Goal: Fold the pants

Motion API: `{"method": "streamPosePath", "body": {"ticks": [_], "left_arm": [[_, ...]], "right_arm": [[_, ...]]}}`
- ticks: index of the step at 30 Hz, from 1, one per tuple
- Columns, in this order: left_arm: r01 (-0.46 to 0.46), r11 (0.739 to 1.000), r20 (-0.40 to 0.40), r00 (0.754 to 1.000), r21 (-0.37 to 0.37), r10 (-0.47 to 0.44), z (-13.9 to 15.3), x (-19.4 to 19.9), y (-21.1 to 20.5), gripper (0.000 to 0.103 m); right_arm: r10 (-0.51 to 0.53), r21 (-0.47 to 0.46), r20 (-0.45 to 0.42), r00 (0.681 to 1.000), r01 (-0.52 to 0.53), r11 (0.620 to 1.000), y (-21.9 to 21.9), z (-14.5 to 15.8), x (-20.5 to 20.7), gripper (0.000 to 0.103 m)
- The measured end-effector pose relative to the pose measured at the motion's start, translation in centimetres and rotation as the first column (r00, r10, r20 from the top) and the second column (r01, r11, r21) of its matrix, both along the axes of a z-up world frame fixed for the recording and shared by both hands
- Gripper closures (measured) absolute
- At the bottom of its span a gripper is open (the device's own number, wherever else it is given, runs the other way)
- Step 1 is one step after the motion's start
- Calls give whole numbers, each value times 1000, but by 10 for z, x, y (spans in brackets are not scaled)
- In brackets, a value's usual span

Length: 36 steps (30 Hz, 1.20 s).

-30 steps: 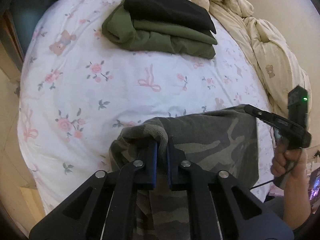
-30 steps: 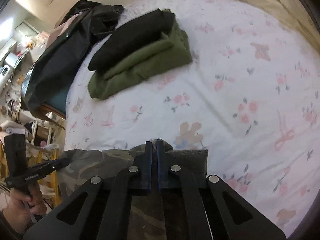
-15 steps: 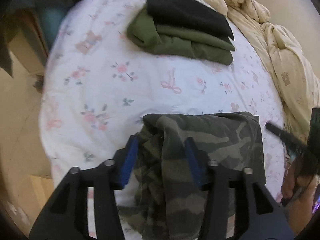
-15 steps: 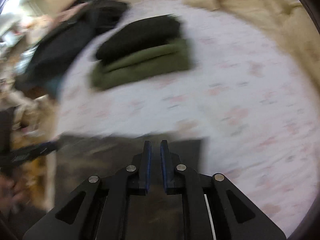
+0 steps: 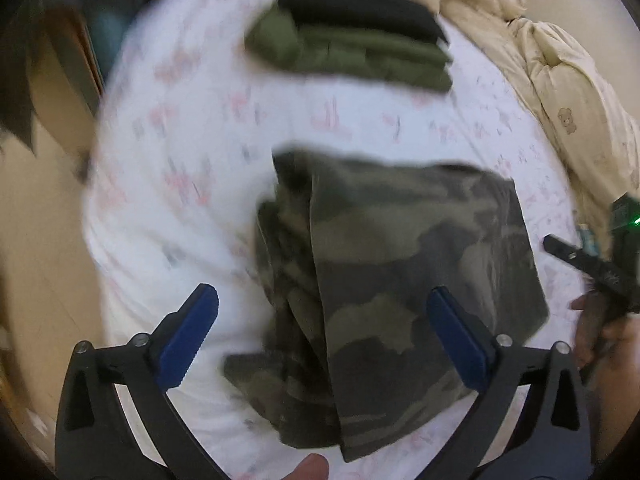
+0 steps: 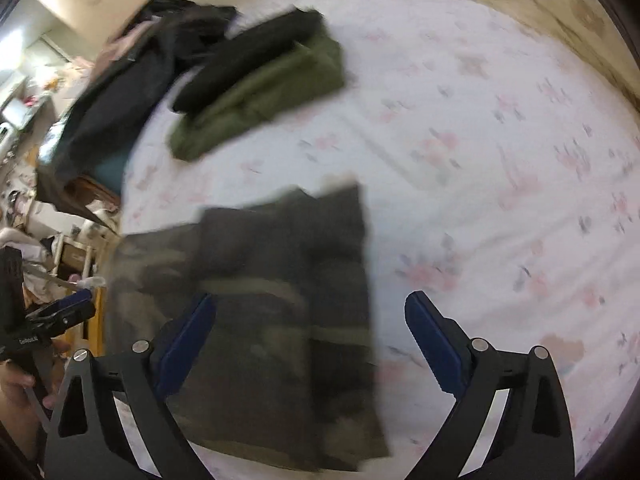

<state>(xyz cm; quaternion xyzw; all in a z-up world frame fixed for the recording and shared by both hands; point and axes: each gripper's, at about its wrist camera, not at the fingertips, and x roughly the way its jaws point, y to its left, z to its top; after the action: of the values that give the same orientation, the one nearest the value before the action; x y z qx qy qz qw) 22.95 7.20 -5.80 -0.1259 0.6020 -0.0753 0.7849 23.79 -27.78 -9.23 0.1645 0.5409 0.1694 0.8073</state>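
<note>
Both tongs [image 5: 322, 316] [image 6: 310, 324] just opened, releasing camouflage pants [image 5: 400, 280]

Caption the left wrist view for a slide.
Open left gripper above folded camouflage pants on a floral bedsheet.

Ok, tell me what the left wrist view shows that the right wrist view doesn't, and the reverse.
Only the left wrist view shows the cream quilt with a bear print bunched along the bed's edge, and the right gripper's handle with a green light.

Only the right wrist view shows dark clothes heaped beyond the bed and cluttered furniture behind them.

Both show the camouflage pants folded on the floral sheet, the black-on-green folded stack, and wide-open blue-padded fingers that have just been opening, gripping nothing.
</note>
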Motion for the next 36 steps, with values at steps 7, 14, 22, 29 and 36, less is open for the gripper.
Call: {"method": "streamPosePath", "body": {"ticks": [7, 14, 22, 29, 36], "left_arm": [[33, 993, -95, 995, -111, -44, -40, 4, -11, 0], [40, 981, -170, 983, -188, -72, -59, 13, -15, 0], [87, 974, -143, 983, -209, -119, -64, 16, -22, 0], [134, 983, -118, 982, -130, -149, -64, 12, -38, 8], [166, 982, -79, 982, -89, -173, -55, 10, -44, 33]], "right_arm": [[81, 129, -183, 980, -58, 990, 13, -65, 9, 1], [204, 199, -185, 961, -167, 966, 25, -63, 10, 2], [188, 82, -123, 974, -178, 981, 41, -65, 16, 5], [188, -20, -63, 980, -190, 982, 54, -61, 7, 15], [253, 63, -60, 966, -249, 966, 58, -56, -2, 60]]}}
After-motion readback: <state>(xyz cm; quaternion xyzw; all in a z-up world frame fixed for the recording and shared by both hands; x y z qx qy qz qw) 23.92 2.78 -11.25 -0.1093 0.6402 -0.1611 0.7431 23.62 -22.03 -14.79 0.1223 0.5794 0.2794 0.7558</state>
